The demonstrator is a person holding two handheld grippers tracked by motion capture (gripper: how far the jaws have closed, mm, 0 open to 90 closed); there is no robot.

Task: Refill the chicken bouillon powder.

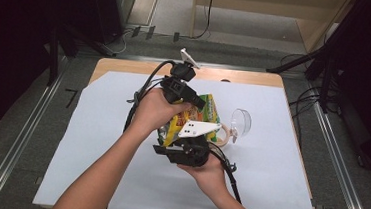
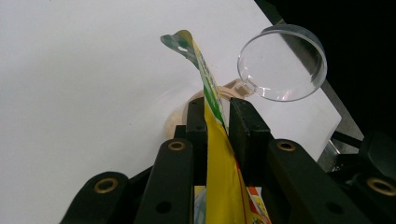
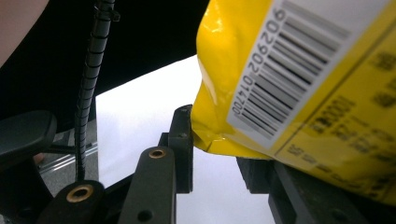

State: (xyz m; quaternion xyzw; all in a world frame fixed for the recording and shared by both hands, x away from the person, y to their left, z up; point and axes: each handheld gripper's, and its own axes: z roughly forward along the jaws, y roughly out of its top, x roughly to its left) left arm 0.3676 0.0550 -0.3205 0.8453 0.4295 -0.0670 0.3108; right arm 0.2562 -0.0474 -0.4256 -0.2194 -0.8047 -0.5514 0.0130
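Snack bag [image 1: 192, 116] between both grippers above the table [image 1: 95, 142]; clear dish [image 1: 240, 123] just right.

Clear lid [image 1: 240, 123] and tape roll [image 1: 223, 133] just right of the bag [image 1: 204, 111], blocking that side, white desk [image 1: 95, 147] open left and front, narrow strip behind.

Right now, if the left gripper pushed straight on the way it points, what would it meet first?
Probably the tape roll just past the left gripper, which grips the yellow packet; the clear dish sits off to the side.

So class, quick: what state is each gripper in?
Left gripper: shut on the yellow snack bag.
Right gripper: shut on the same bag's corner.
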